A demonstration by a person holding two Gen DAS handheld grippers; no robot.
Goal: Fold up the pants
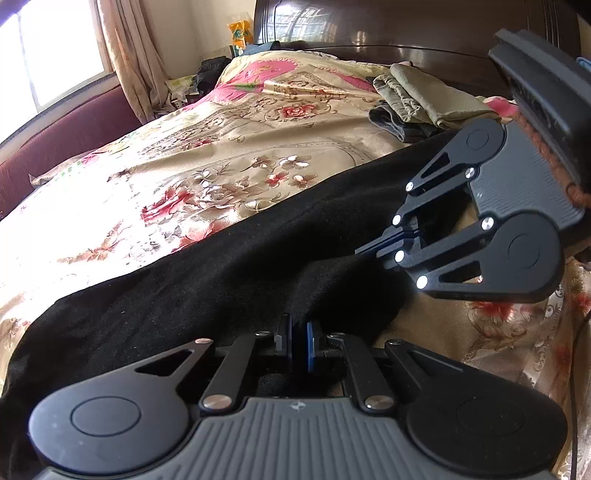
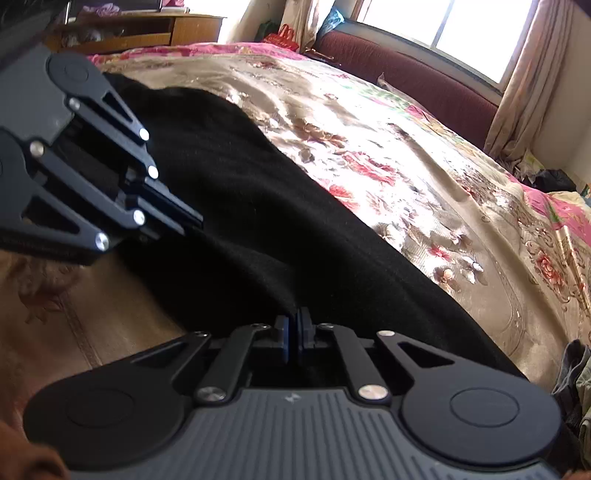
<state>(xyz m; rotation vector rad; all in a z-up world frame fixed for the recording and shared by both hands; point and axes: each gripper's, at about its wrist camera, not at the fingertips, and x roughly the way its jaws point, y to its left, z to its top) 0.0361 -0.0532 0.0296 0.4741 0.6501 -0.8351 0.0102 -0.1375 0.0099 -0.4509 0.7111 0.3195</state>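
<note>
Black pants (image 1: 207,280) lie stretched across the floral bedspread; they also fill the middle of the right wrist view (image 2: 258,206). My left gripper (image 1: 298,334) is shut on the near edge of the black fabric. My right gripper (image 2: 294,328) is shut on the same edge of the pants further along. Each gripper shows in the other's view: the right one at the right (image 1: 373,251), the left one at the left (image 2: 192,221), both pinching the cloth.
The floral bedspread (image 1: 184,155) covers the bed. A pile of folded clothes (image 1: 417,99) lies by the dark headboard (image 1: 369,29). A maroon bench (image 2: 424,85) stands under the window. A wooden cabinet (image 2: 147,29) stands beyond the foot of the bed.
</note>
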